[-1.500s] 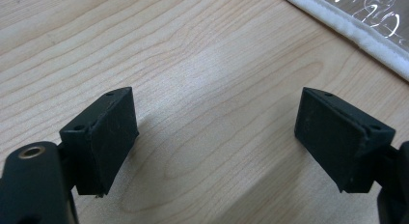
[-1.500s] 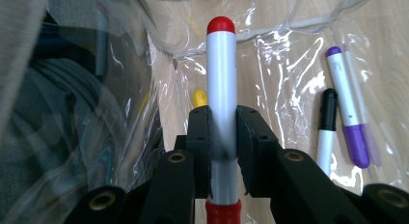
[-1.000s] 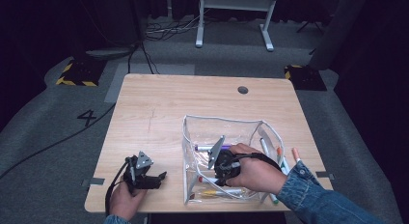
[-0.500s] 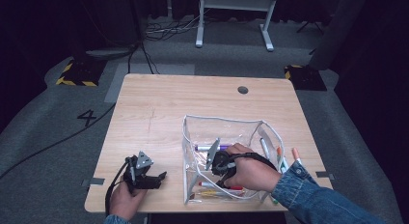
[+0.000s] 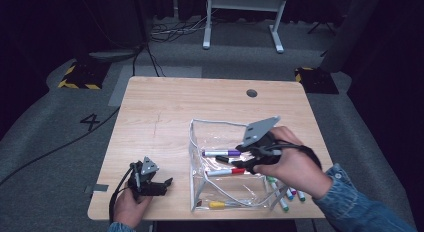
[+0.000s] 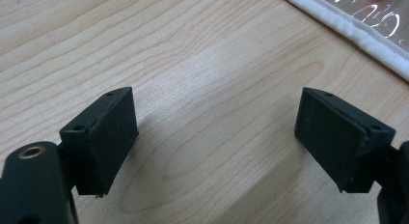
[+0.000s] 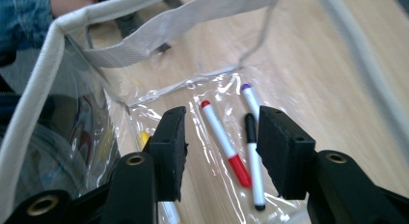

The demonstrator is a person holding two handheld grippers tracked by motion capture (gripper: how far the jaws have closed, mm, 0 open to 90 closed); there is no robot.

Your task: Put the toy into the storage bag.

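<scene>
A light wooden table [image 5: 165, 117] fills the middle of the high view, with dark floor around it. On its near right part stands a clear plastic pouch [image 5: 200, 162] with white fabric edging, its top open. Just outside its right wall, a few more markers [image 5: 290, 194] lie on the wood beside your right wrist.

Your right gripper [image 5: 248, 158] hangs above the pouch's opening, pointing down into it. Its jaws have just been opening and now stand apart with nothing between them; in the right gripper view [image 7: 222, 144] the pads frame the pens below without touching any.

Your left gripper [image 5: 162, 184] rests low at the table's near left corner, well apart from the pouch. Its jaws [image 6: 214, 137] are spread wide over bare wood, holding nothing.

Inside the pouch, on its floor, lie a purple-capped marker [image 5: 221, 153], a red-capped marker [image 7: 224, 143] and a black-capped marker [image 7: 252, 160] close together, and a yellow-capped marker [image 5: 216, 204] near the front wall.
</scene>
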